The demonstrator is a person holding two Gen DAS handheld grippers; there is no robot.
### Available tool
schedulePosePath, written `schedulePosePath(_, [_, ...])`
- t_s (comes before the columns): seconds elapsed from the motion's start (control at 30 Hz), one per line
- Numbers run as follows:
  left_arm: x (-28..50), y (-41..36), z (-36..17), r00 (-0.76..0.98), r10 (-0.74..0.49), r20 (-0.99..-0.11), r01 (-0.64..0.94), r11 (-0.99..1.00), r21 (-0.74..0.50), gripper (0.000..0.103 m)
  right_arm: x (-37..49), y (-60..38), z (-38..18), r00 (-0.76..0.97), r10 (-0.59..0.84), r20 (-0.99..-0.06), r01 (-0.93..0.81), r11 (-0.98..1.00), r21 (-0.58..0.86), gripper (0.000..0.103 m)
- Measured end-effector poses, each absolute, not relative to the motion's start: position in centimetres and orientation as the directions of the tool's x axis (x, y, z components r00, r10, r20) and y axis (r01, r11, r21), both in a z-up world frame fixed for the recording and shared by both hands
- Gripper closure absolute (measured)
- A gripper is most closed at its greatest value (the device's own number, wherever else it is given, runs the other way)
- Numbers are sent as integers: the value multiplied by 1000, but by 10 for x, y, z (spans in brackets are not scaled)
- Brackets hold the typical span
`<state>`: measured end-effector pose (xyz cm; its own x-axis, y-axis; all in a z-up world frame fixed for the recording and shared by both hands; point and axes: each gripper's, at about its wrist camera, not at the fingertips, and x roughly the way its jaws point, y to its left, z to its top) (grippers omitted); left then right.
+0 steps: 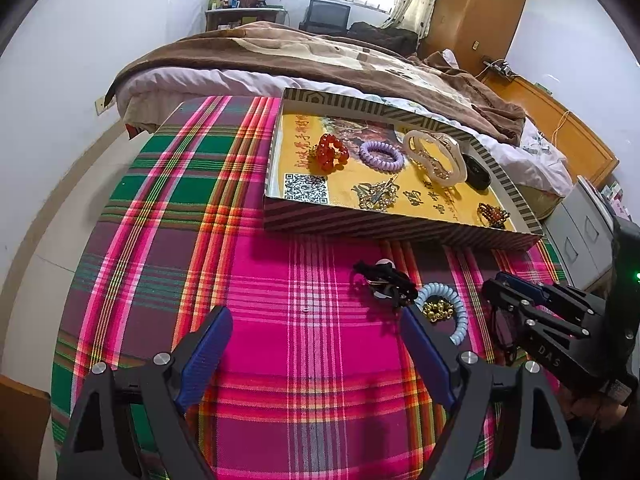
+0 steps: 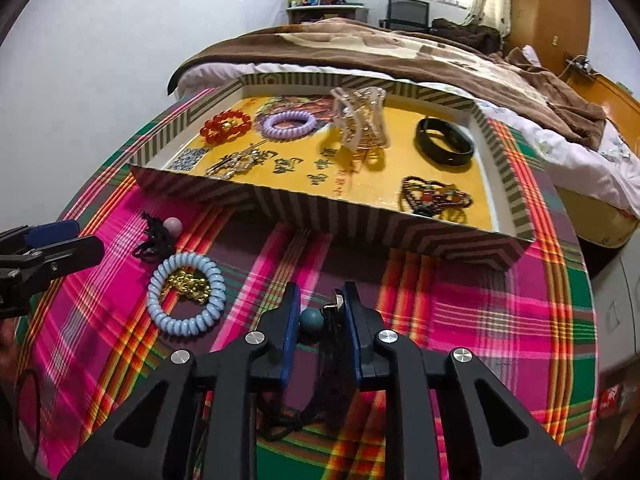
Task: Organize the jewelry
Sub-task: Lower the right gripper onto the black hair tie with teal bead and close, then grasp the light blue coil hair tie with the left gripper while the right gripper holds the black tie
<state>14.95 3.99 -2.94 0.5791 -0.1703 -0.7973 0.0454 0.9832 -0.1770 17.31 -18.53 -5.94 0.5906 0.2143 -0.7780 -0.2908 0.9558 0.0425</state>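
My right gripper [image 2: 320, 296] is shut on a black tassel charm [image 2: 334, 344] with a teal bead [image 2: 312, 321], low over the plaid cloth [image 2: 460, 304]. It also shows in the left wrist view as the right gripper [image 1: 500, 296]. My left gripper [image 1: 316, 316] stands open with nothing between its fingers. Ahead of it lie a second black tassel [image 1: 384, 280] and a light blue coil hair tie [image 1: 448, 308] around a gold chain [image 1: 438, 309]. The striped box [image 2: 340, 220] holds a red bead bracelet [image 2: 226, 125], a purple coil tie [image 2: 288, 123], a clear hair claw [image 2: 360, 120] and a black bangle [image 2: 444, 142].
More pieces lie in the box: a gold chain piece [image 2: 240, 164] and a dark beaded bracelet [image 2: 436, 198]. A bed with a brown blanket [image 2: 360, 52] stands just behind the table. A grey cabinet [image 1: 584, 228] is at the right. A person's hand holds the right gripper at the frame's right edge.
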Motion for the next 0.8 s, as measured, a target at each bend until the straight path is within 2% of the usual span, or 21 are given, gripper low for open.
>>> schedulePosePath(0.27, [149, 20, -31, 558, -213, -802, 107, 977, -185, 18, 161, -212, -49, 636, 223, -739, -236, 968, 89, 86])
schedulePosePath(0.6, [151, -16, -38, 541, -205, -816, 135, 978, -156, 19, 142, -229, -39, 675, 222, -704, -220, 971, 95, 86])
schedulePosePath(0.63, [152, -19, -39, 538, -201, -819, 137, 979, -151, 19, 141, -230, -39, 674, 224, -704, -222, 970, 97, 86])
schedulePosePath(0.7, [153, -23, -43, 526, -185, -830, 131, 982, -136, 29, 139, -232, -39, 675, 228, -702, -224, 970, 99, 86])
schedulePosePath(0.8, [152, -28, -47, 526, -159, -835, 118, 986, -114, 34, 138, -234, -40, 676, 232, -699, -223, 969, 106, 86])
